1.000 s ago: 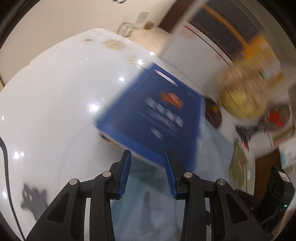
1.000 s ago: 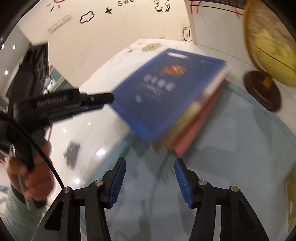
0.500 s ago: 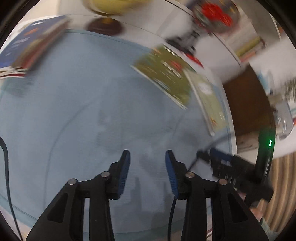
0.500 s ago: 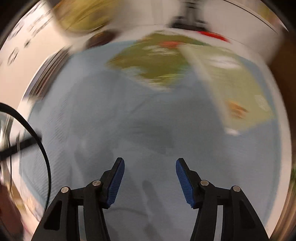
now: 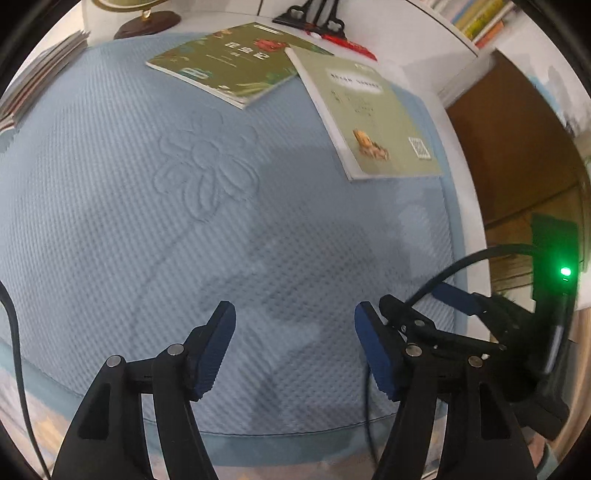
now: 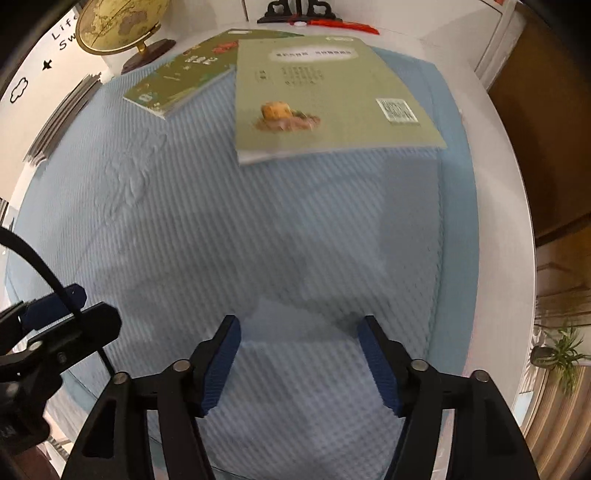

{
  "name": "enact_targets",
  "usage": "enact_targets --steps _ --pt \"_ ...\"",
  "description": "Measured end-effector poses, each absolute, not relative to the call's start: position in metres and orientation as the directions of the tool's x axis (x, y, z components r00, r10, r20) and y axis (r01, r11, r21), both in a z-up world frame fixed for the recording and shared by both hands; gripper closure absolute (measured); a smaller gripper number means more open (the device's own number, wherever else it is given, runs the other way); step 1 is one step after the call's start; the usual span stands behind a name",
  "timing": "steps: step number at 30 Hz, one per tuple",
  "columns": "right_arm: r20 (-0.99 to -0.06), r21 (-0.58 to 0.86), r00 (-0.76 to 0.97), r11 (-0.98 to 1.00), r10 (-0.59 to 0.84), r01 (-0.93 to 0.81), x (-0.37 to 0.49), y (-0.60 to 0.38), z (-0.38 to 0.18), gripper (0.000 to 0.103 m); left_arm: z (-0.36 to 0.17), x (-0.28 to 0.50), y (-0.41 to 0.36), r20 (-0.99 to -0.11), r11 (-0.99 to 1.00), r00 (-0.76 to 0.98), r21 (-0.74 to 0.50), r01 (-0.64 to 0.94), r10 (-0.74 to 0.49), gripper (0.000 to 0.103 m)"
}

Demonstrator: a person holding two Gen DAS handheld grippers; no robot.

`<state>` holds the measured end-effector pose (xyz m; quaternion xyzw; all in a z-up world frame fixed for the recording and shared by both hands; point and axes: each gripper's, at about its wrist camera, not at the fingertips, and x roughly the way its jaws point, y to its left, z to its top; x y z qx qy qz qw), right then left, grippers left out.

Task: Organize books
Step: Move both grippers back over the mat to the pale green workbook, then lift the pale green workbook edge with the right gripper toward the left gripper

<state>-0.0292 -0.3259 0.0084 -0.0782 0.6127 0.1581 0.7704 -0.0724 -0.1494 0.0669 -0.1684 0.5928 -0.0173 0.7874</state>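
Both tongs are seen opening over the blue mat (image 5: 184, 229) on the white counter (image 6: 491, 122), with nothing between the pads. The left tongs (image 5: 293, 347) and right tongs (image 6: 299, 365) are held side by side. Two green books are laid at the far edge: the pale book (image 6: 325, 96) overlapping the darker book (image 5: 236, 61). A stack of books (image 5: 37, 74) is seen at the far left, near a globe (image 6: 118, 22)

Book stack (image 5: 35, 74) cut off, left edge

Two green books (image 5: 240, 61), one globe (image 6: 118, 26), one mat (image 5: 184, 229).
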Motion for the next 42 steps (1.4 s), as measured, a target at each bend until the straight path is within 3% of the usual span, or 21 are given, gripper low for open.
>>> enact_targets --steps 3,8,10,11,23,30,32,33,35,40,42 --pt "-0.967 0.072 0.207 0.936 0.151 -0.345 -0.036 -0.333 0.008 0.025 0.055 -0.071 -0.152 -0.940 0.942 0.263 -0.273 -0.194 -0.218 0.037" --pt "-0.972 0.060 0.196 0.939 0.133 -0.338 -0.052 -0.337 0.004 0.013 0.039 -0.066 -0.140 -0.917 0.883 0.267 -0.371 -0.289 -0.298 0.015" --pt "-0.972 0.067 0.188 0.935 0.140 -0.349 -0.056 -0.338 0.002 0.001 0.037 -0.062 -0.137 -0.902 0.862 0.274 -0.409 -0.299 -0.333 0.005" --pt "-0.973 0.063 0.185 0.932 0.136 -0.357 -0.060 -0.335 0.000 0.000 0.037 -0.060 -0.138 -0.900 0.858 0.272 -0.416 -0.300 -0.341 0.002" --pt "-0.979 0.063 0.152 0.911 0.136 -0.407 -0.051 -0.326 0.002 0.000 0.032 -0.034 -0.151 -0.935 0.903 0.123 -0.354 -0.245 -0.333 0.002" --pt "-0.944 0.105 0.266 0.941 0.195 -0.321 -0.013 -0.356 0.039 0.004 0.060 -0.012 -0.135 -0.907 0.901 0.245 -0.392 -0.186 -0.344 0.005" --pt "-0.932 0.100 0.309 0.953 0.191 -0.288 0.008 -0.363 0.047 0.011 0.062 0.002 -0.134 -0.895 0.898 0.263 -0.410 -0.161 -0.361 0.018" --pt "-0.925 0.107 0.327 0.959 0.193 -0.262 0.024 -0.367 0.052 0.021 0.062 0.012 -0.135 -0.890 0.899 0.271 -0.415 -0.142 -0.368 0.023" --pt "-0.910 0.151 0.351 0.965 0.222 -0.216 0.058 -0.380 0.057 0.024 0.061 0.028 -0.137 -0.880 0.900 0.279 -0.425 -0.101 -0.385 0.038" --pt "-0.875 0.295 0.359 0.945 0.326 -0.139 0.105 -0.392 0.060 0.030 0.059 0.081 -0.157 -0.840 0.874 0.286 -0.486 -0.016 -0.462 0.039" --pt "-0.873 0.312 0.351 0.941 0.338 -0.131 0.121 -0.389 0.052 0.042 0.055 0.102 -0.165 -0.837 0.875 0.288 -0.485 0.007 -0.466 0.039"
